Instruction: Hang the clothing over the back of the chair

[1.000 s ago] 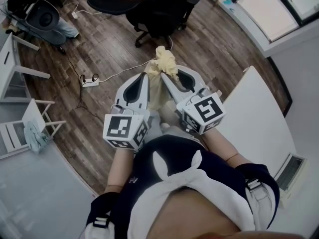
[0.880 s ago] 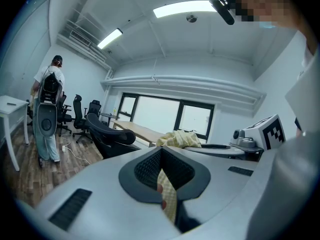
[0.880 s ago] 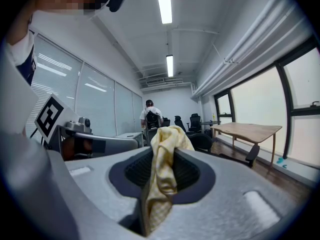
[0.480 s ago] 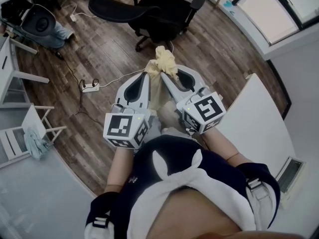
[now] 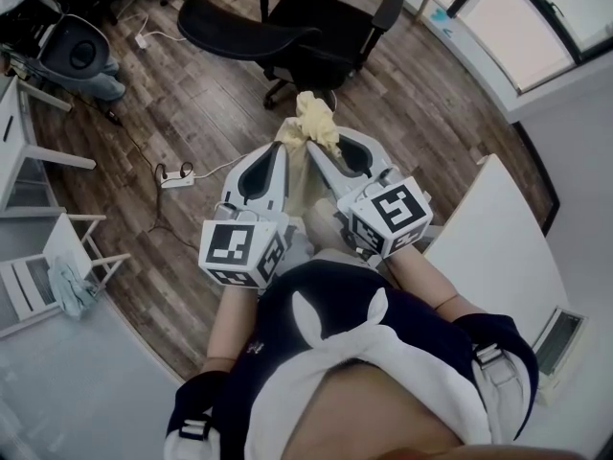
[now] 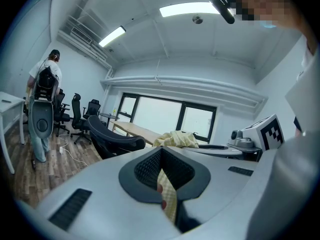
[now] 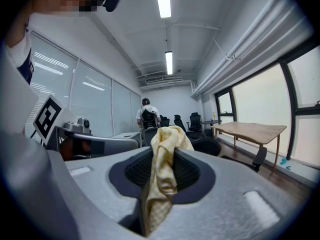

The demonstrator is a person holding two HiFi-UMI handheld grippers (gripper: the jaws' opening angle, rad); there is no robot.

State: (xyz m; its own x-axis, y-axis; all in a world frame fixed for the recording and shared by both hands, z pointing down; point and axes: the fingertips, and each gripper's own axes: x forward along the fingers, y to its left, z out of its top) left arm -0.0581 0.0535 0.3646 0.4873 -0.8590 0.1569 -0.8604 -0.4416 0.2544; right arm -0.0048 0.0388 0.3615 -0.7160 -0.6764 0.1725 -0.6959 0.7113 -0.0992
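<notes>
A pale yellow checked garment [image 5: 314, 123] hangs bunched between my two grippers, held out in front of the person's body. The left gripper [image 5: 280, 148] is shut on one part of it, which shows as a thin strip of cloth [image 6: 169, 200] between the pads. My right gripper [image 5: 320, 148] is shut on a thicker bunch of the cloth [image 7: 162, 171], which rises above its jaws. A black office chair [image 5: 299, 29] stands on the wood floor just beyond the cloth. Its back [image 6: 114, 140] is low at the left in the left gripper view.
A white table [image 5: 498, 228] stands at the right, a white wooden chair [image 5: 38, 276] at the left. A power strip with a cable [image 5: 177, 175] lies on the floor. A person with a backpack [image 7: 147, 115] stands among more office chairs. A wooden table [image 7: 250, 130] is by the windows.
Both grippers have travelled forward with the garment, and the black chair now lies closer and lower in the head view. Both grips on the cloth look the same.
</notes>
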